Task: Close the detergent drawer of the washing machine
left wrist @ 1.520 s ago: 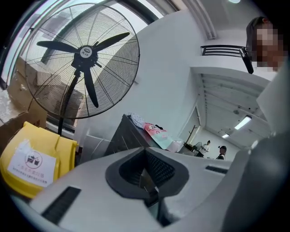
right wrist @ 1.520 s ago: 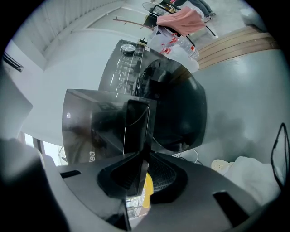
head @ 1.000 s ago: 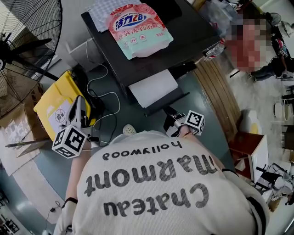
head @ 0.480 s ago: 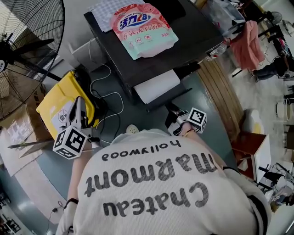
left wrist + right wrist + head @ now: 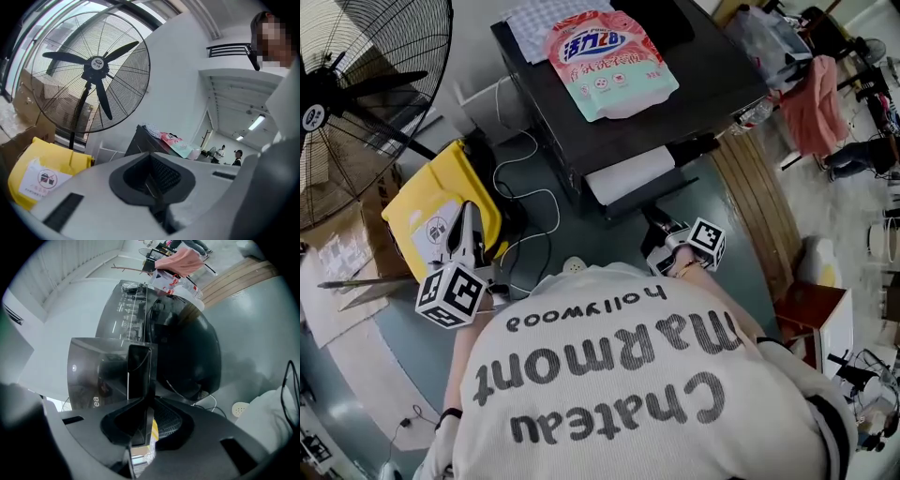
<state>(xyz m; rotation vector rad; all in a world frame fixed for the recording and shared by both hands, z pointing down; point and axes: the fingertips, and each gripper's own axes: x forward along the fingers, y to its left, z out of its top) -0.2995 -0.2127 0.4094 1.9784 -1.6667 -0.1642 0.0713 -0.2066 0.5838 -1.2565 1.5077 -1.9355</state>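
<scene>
White on top with a dark front panel, the detergent drawer [image 5: 623, 174] stands pulled out from the front of the washing machine [image 5: 703, 84], towards the person. In the right gripper view the drawer's dark front [image 5: 139, 373] runs straight in between the jaws of the right gripper [image 5: 140, 420], which are closed onto it with only the panel's thickness between them. In the head view that right gripper [image 5: 657, 221] sits at the drawer's outer edge, its marker cube behind it.

On the machine's dark top lies a pink and green detergent bag [image 5: 611, 62], with a checked cloth [image 5: 532, 22] just behind it.

The left gripper [image 5: 470, 223] is well apart from the machine, off to the left above a yellow bin [image 5: 431, 211]. Its own view shows the jaws of the left gripper [image 5: 154, 187] pressed together with nothing between them. A big black fan [image 5: 96, 65] stands beyond the bin.
</scene>
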